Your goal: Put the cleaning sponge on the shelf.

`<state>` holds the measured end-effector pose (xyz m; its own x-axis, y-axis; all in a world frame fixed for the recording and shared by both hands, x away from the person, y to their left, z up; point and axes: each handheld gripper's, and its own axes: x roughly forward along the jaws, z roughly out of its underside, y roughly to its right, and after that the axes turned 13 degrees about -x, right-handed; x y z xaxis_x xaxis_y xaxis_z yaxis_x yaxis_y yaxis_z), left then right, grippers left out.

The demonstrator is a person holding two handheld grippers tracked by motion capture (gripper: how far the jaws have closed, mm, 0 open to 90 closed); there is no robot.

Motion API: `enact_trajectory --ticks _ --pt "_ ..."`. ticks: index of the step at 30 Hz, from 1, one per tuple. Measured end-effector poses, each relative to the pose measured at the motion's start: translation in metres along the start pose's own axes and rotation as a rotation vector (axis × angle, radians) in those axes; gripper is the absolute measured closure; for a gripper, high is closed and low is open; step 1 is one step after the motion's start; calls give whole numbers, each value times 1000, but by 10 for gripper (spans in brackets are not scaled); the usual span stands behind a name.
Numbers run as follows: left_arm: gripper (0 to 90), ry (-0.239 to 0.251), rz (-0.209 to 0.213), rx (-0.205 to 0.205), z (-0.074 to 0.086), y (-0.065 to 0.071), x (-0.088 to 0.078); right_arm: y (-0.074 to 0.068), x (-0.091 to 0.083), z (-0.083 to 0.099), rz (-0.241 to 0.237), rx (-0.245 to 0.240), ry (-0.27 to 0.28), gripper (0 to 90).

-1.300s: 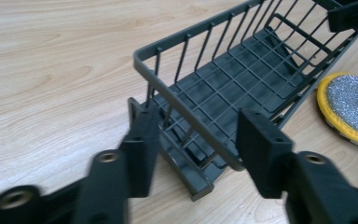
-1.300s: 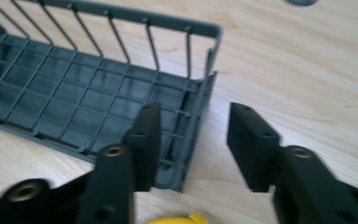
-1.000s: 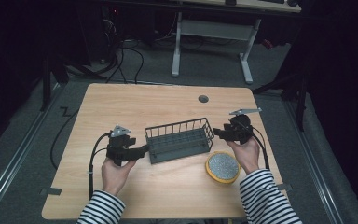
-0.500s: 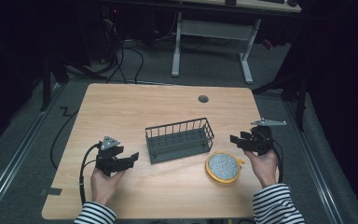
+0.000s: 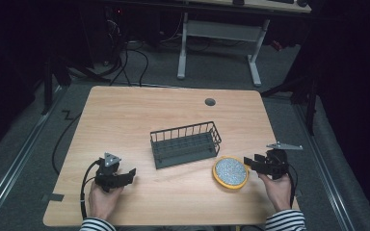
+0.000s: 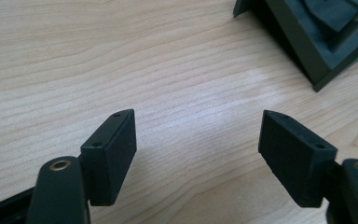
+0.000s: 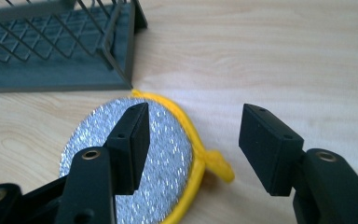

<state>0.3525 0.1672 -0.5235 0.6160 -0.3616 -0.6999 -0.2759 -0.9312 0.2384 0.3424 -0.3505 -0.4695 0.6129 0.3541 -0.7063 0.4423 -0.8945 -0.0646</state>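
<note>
Grippers both gape empty: left gripper point(image 5: 131, 173), jaws just widening, left of wire basket point(image 5: 185, 144); right gripper point(image 5: 249, 162) beside glittery yellow-rimmed disc point(image 5: 230, 172) at basket's right. Pale woodgrain table point(image 5: 139, 110).

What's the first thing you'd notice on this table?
The round yellow-rimmed scrubber with its glittery silver face, lying near the table's front right. Just behind it stands a dark wire basket at the middle, and the right gripper points at the scrubber, jaws open.

wire basket point(image 6: 314, 35) cropped, round pad point(image 7: 135, 168) perhaps half-hidden
</note>
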Motion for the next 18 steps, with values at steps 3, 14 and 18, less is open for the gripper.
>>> enact_trajectory --ticks 3,14,18 --pt "273 -6 -10 2 2 -1 3 0 -1 8 3 10 -13 430" --pt "249 48 -34 46 12 -3 6 -11 -3 40 -28 65 -40 431" --pt "248 51 -41 42 13 -2 6 -14 1 41 -40 69 -49 430"
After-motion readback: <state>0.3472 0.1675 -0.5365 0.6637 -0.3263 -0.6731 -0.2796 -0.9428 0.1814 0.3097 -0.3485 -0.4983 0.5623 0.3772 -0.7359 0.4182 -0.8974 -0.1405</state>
